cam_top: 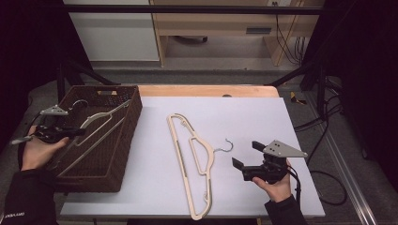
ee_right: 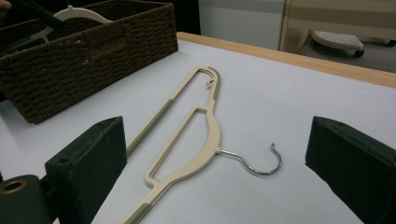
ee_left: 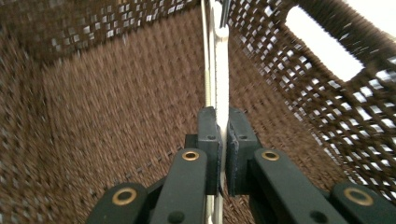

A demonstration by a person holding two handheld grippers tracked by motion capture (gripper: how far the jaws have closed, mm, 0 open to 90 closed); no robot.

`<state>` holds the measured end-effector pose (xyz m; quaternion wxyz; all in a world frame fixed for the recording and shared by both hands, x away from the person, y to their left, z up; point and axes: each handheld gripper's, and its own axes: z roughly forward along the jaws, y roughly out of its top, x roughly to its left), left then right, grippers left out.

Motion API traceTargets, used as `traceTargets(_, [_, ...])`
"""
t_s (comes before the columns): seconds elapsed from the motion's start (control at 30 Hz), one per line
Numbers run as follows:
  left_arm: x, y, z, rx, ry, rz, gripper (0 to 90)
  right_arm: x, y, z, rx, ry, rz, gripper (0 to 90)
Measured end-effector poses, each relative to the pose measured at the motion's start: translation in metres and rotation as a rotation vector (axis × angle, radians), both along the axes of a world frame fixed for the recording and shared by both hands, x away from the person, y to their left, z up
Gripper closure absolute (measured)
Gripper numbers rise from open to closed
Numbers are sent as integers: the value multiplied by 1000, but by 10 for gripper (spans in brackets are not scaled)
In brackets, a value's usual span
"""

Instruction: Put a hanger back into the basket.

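Left tool: the left tool (cam_top: 80, 132) is clenched on a cream hanger (cam_top: 101, 123) inside the wicker basket (cam_top: 126, 154); in the left gripper view the two jaws pinch the hanger's thin bar (ee_left: 221, 84) edge-on above the woven floor.
Basket: sits at the left edge of the bench (cam_top: 263, 117), long side running front to back.
Right tool: the right tool (cam_top: 246, 154) is released, jaws wide apart, held low near the front right of the bench.
Second hanger: a cream plastic hanger (cam_top: 187, 154) lies flat mid-bench, apart from the basket, its metal hook (cam_top: 226, 146) pointing toward the right edge.
Key relation: the flat hanger lies just to the left of the right tool, long axis running from back to front edge, roughly across the tool's line of reach; the hook end is its nearest part.
Nearer hand: the right, by my reading; the left is occupied.
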<state>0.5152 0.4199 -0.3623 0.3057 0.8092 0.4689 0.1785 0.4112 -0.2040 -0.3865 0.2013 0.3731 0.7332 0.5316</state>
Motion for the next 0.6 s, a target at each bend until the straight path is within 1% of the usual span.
traceTargets(0.03, [0, 2, -2, 6, 0, 20, 856, 0, 1, 0, -2, -1, 1, 57])
traceTargets(0.07, [0, 2, -2, 6, 0, 20, 849, 0, 2, 0, 1, 4, -4, 57])
traceTargets(0.1, [-1, 6, -5, -10, -1, 56, 844, 0, 2, 0, 1, 4, -1, 57])
traceTargets(0.13, [-1, 6, -5, -10, -1, 56, 841, 0, 3, -1, -1, 1, -1, 57])
traceTargets(0.17, [-2, 8, -6, -20, 0, 69, 834, 1, 3, -1, -3, 1, 1, 57])
traceTargets(0.2, [-3, 9, -7, -31, -8, 93, 834, 1, 3, -1, -3, 1, 1, 57])
traceTargets(0.23, [-6, 11, -6, -56, -38, 136, 793, 1, 4, -1, -5, 6, 3, 57])
traceTargets(0.27, [-6, 11, -6, -56, -38, 136, 754, 1, 4, -1, -5, 6, 3, 57])
traceTargets(0.3, [-11, 13, -3, -78, -74, 161, 718, 1, 4, -1, -6, 7, 8, 57])
traceTargets(0.33, [-11, 13, -3, -78, -74, 161, 689, 1, 4, -1, -6, 7, 8, 57])
traceTargets(0.37, [-15, 14, -1, -97, -101, 180, 656, 1, 4, -2, -8, 2, 11, 57])
traceTargets(0.4, [-19, 14, 1, -112, -121, 194, 656, 1, 4, -2, -8, 2, 11, 57])
traceTargets(0.43, [-28, 14, 5, -138, -162, 197, 630, 1, 5, -1, -5, 8, 7, 57])
traceTargets(0.47, [-32, 12, 7, -156, -177, 203, 607, 1, 5, -1, -1, 9, 3, 57])
traceTargets(0.5, [-36, 11, 10, -156, -195, 201, 599, 1, 5, -1, -4, 7, 8, 57])
traceTargets(0.53, [-39, 8, 12, -167, -210, 200, 581, 1, 5, -1, -4, 4, 4, 57])
traceTargets(0.57, [-42, 5, 15, -174, -223, 196, 554, 1, 6, 0, 0, 4, -1, 57])
traceTargets(0.6, [-45, 1, 17, -170, -239, 194, 523, 1, 6, 0, 1, 1, -2, 57])
